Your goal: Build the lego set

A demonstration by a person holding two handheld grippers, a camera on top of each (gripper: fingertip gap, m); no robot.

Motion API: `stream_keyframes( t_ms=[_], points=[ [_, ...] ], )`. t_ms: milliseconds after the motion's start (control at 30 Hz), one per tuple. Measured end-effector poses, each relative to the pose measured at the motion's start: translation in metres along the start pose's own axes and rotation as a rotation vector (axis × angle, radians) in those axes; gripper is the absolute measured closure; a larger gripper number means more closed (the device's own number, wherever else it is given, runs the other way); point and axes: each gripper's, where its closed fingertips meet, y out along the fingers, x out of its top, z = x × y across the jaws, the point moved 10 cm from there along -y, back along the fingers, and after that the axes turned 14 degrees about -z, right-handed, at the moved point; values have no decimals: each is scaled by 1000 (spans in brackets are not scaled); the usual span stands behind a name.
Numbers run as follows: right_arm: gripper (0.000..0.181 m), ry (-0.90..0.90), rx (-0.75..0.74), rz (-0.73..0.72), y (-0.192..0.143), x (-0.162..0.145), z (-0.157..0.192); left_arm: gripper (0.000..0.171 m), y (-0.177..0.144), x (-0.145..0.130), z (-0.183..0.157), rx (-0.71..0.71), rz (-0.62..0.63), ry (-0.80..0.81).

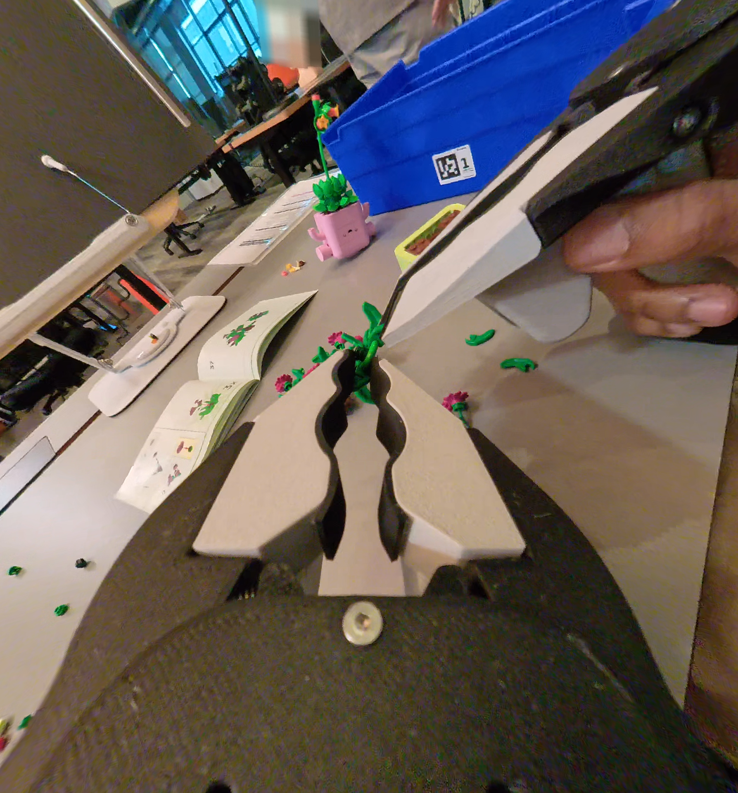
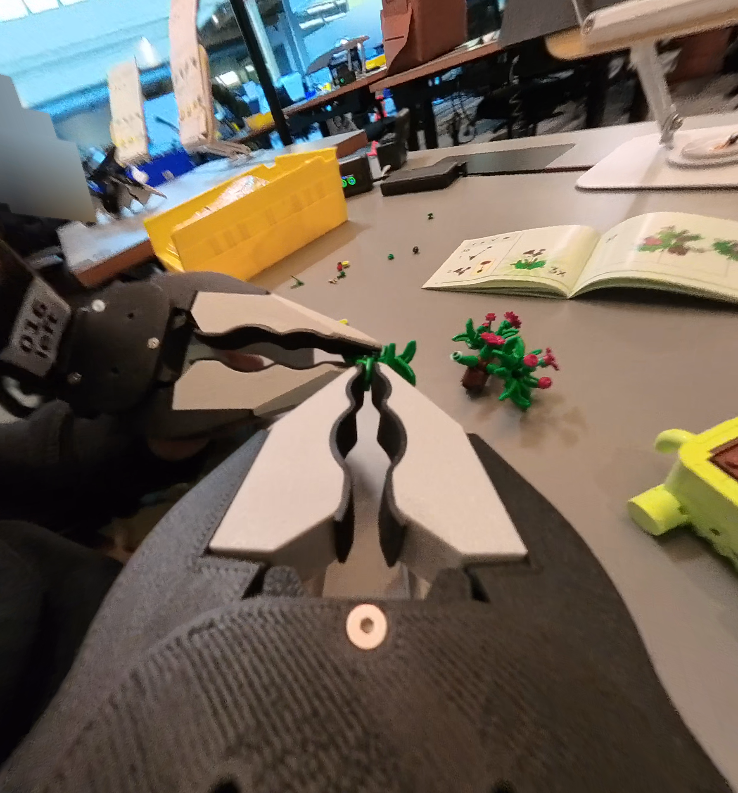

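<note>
My left gripper (image 1: 360,358) is shut on a green leafy stem piece (image 1: 369,339) held just above the grey table (image 1: 594,450). My right gripper (image 2: 367,374) is shut on the same green piece (image 2: 397,359) from the other side. The two sets of tips meet at it; the right gripper also shows in the left wrist view (image 1: 385,339) and the left one in the right wrist view (image 2: 375,348). A built plant cluster with pink flowers and a brown base (image 2: 504,364) lies on the table just beyond. I cannot tell whether the held green piece is one part or two.
An open instruction booklet (image 2: 594,257) lies beyond the cluster. A lime pot (image 2: 710,485) sits to the right, and a pink pot with a plant (image 1: 343,234) farther back. Loose green leaves (image 1: 518,364), a pink flower (image 1: 456,403), a blue bin (image 1: 465,107) and a yellow bin (image 2: 251,227) surround the work spot. The tips of both grippers are at nearly the same place. Left tips and right tips are each some 12 cm from the lime pot (image 2: 710,485).
</note>
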Motion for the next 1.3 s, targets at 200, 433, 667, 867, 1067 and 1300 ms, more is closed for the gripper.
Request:
stream_keyframes(
  t_ms=[200, 433, 667, 867, 1067, 1300],
  points=[
    [181, 190, 52, -29, -2, -1, -9, 163, 0, 1, 1, -8, -12, -33],
    [181, 597, 247, -157, -8, 4, -18, 164, 2, -11, 14, 49, 98, 3],
    [181, 42, -2, -35, -16, 16, -7, 164, -12, -10, 36, 64, -12, -156],
    [181, -104, -106, 210, -4, -7, -16, 165, -22, -11, 56, 25, -207, -504],
    [181, -97, -96, 223, -3, -8, -16, 165, -23, -22, 68, -85, -341, -856],
    [181, -98, -131, 289, 0, -13, -18, 165, -21, -32, 74, -148, -392, -1060]
  ],
)
